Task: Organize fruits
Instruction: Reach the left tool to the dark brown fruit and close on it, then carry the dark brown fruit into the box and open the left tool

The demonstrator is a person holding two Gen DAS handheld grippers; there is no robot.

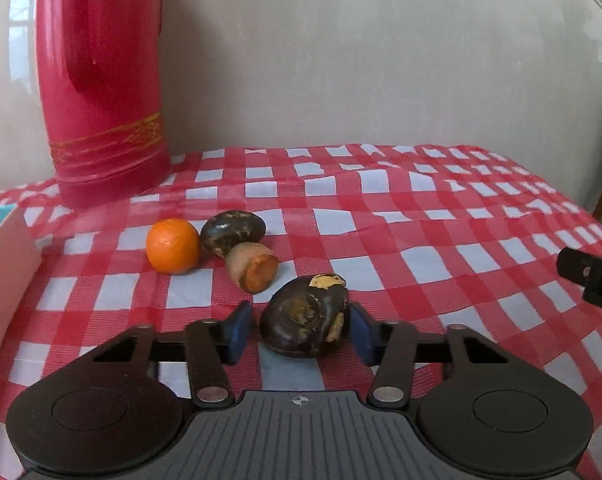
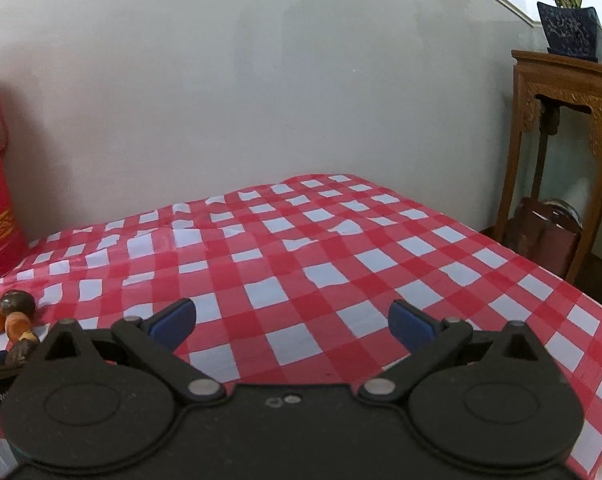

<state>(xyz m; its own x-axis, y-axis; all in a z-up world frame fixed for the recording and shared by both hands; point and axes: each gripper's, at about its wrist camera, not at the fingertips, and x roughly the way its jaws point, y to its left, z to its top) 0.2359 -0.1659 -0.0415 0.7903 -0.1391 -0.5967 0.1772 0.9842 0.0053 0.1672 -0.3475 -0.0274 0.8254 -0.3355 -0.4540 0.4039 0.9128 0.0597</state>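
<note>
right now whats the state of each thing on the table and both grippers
left gripper: open, fingers either side of the near dark fruit, left pad clear of it
near dark fruit: on the cloth, skin partly peeled
far dark fruit: resting on the cloth
orange: whole, resting beside the far dark fruit
brown fruit: lying on its side
red thermos: upright
right gripper: open, empty
tablecloth: wrinkled
</note>
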